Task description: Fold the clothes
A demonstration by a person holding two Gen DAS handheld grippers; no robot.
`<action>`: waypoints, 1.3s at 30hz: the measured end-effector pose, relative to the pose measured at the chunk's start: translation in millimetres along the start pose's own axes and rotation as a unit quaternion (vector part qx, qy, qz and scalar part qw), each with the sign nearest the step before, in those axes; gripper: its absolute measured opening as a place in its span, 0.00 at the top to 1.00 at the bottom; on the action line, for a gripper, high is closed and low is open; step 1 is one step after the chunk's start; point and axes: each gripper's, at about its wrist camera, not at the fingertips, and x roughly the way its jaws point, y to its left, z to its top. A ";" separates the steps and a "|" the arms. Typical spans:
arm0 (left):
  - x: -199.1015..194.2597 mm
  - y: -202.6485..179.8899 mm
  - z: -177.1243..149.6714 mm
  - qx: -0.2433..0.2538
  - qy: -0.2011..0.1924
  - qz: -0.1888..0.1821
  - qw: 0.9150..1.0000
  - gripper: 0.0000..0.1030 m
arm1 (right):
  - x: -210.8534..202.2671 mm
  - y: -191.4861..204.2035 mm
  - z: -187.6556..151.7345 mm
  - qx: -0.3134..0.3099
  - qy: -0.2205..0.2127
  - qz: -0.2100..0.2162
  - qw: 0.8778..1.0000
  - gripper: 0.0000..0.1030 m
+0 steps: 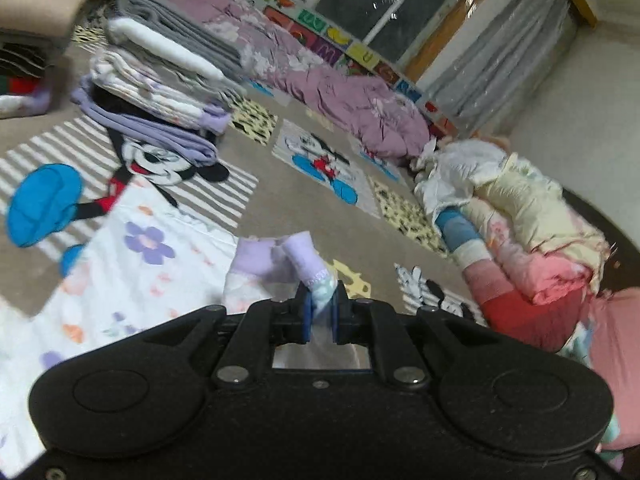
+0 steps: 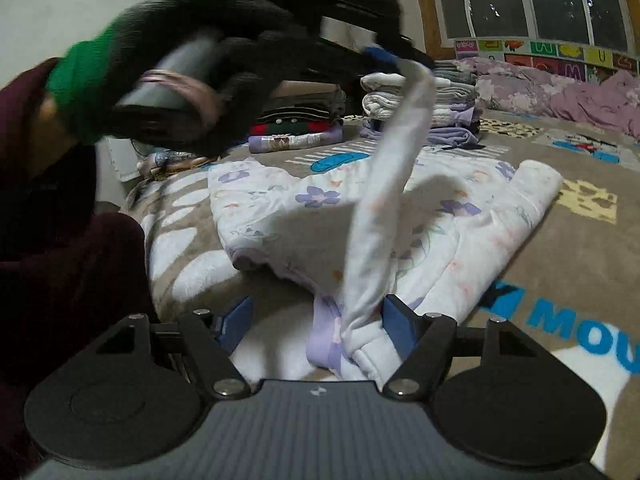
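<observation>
While the left gripper (image 1: 321, 305) pinches the floral garment's (image 2: 280, 216) lilac cuff (image 1: 298, 262), its sleeve hangs taut. Right gripper (image 2: 316, 322) fingers stand apart around another cuff (image 2: 324, 344).

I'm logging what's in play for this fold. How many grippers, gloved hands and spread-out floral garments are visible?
Grippers: 2 (left gripper, right gripper)
Gloved hand: 1
Spread-out floral garment: 1
Total: 4

The right gripper (image 2: 316, 326), jaws spread, straddles the floral garment (image 2: 452, 216); its sleeve (image 2: 396, 152) rises to the left gripper (image 2: 380, 54).
</observation>
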 end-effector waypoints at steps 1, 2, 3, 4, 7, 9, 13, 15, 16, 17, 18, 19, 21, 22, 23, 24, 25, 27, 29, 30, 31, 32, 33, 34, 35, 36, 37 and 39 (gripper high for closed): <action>9.2 -1.5 -1.1 0.003 0.006 0.002 1.000 0.93 | -0.2 -1.5 -0.6 0.005 0.001 0.002 1.000 0.30; 17.7 -3.4 -3.2 0.010 0.011 0.004 1.000 0.93 | -0.4 -3.0 -1.3 0.009 0.002 0.004 1.000 0.30; 26.2 -5.3 -5.2 0.017 0.016 0.005 1.000 0.93 | -2.4 -6.4 -1.1 0.021 -0.001 0.009 1.000 0.30; 34.4 -7.2 -7.5 0.023 0.022 0.006 0.999 0.93 | -5.2 -10.4 -0.6 0.033 -0.005 0.015 0.999 0.30; 52.3 -12.2 -14.2 0.034 0.034 0.009 0.999 0.93 | -10.3 -21.1 -2.2 0.065 -0.010 0.032 0.997 0.30; 62.0 -16.0 -18.0 0.049 0.040 0.013 0.998 0.93 | -10.8 -24.5 -4.0 0.075 -0.010 0.037 0.996 0.30; 79.1 -26.2 -27.4 0.104 0.046 0.026 0.993 0.93 | -13.0 -29.1 -4.7 0.096 -0.015 0.051 0.994 0.30; 86.2 -30.2 -32.3 0.134 0.050 0.032 0.989 0.93 | -13.1 -31.6 -5.4 0.106 -0.016 0.057 0.993 0.30; 89.7 -32.0 -35.4 0.152 0.051 0.035 0.987 0.93 | -13.2 -31.3 -5.2 0.106 -0.016 0.059 0.992 0.30; 93.3 -33.7 -38.5 0.169 0.052 0.038 0.983 0.93 | -13.6 -31.0 -5.3 0.106 -0.016 0.060 0.992 0.29; 97.3 -34.9 -41.6 0.187 0.055 0.042 0.980 0.93 | -13.3 -30.6 -5.1 0.107 -0.015 0.061 0.992 0.29; 101.4 -35.8 -44.8 0.203 0.058 0.047 0.976 0.93 | -13.5 -29.7 -5.0 0.107 -0.015 0.062 0.992 0.29; 108.0 -36.1 -49.8 0.221 0.062 0.052 0.972 0.93 | -13.9 -28.0 -4.9 0.107 -0.015 0.062 0.992 0.29; 110.7 -36.4 -51.7 0.229 0.064 0.052 0.970 0.93 | -13.8 -28.1 -4.8 0.107 -0.014 0.062 0.992 0.28; 113.7 -37.1 -53.3 0.238 0.069 0.049 0.968 0.92 | -13.8 -28.2 -4.6 0.107 -0.013 0.062 0.992 0.28; 117.7 -37.2 -54.2 0.243 0.080 0.045 0.966 0.86 | -14.2 -28.0 -4.8 0.106 -0.013 0.062 0.992 0.28; 121.3 -36.9 -54.5 0.245 0.090 0.041 0.964 0.79 | -14.3 -28.4 -4.9 0.106 -0.012 0.062 0.992 0.28; 119.2 -35.2 -48.5 0.230 0.098 0.029 0.968 0.60 | -14.2 -28.2 -4.8 0.105 -0.010 0.063 0.992 0.28; 106.3 -37.5 -40.4 0.225 0.083 0.036 0.970 0.58 | -22.8 -29.7 -4.1 0.098 -0.007 0.054 0.994 0.28; 99.1 -38.1 -36.1 0.228 0.075 0.037 0.970 0.58 | -27.2 -30.5 -3.8 0.094 -0.006 0.050 0.994 0.28; 92.1 -38.1 -31.7 0.230 0.071 0.033 0.970 0.58 | -31.5 -31.2 -3.4 0.090 -0.005 0.045 0.995 0.28; 84.9 -37.7 -27.0 0.233 0.066 0.029 0.970 0.58 | -35.8 -32.0 -3.0 0.087 -0.003 0.041 0.995 0.28; 78.3 -36.7 -22.3 0.240 0.060 0.031 0.969 0.58 | -40.2 -32.7 -2.7 0.083 -0.002 0.036 0.996 0.28; 74.8 -35.3 -18.8 0.246 0.056 0.040 0.967 0.58 | -44.5 -33.5 -2.3 0.079 -0.001 0.032 0.996 0.28; 72.5 -31.2 -14.8 0.249 0.055 0.049 0.966 0.58 | -53.0 -36.9 -2.1 0.083 -0.010 0.021 0.996 0.28; 71.4 -24.1 -10.3 0.239 0.056 0.051 0.968 0.58 | -61.5 -39.5 -1.3 0.088 -0.026 0.009 0.996 0.28; 70.7 -16.9 -6.4 0.228 0.059 0.053 0.970 0.58 | -66.0 -39.7 0.0 0.087 -0.043 -0.003 0.995 0.28; 74.2 -5.1 -6.0 0.204 0.078 0.051 0.975 0.58 | -68.5 -28.9 9.0 0.060 -0.081 -0.021 0.995 0.28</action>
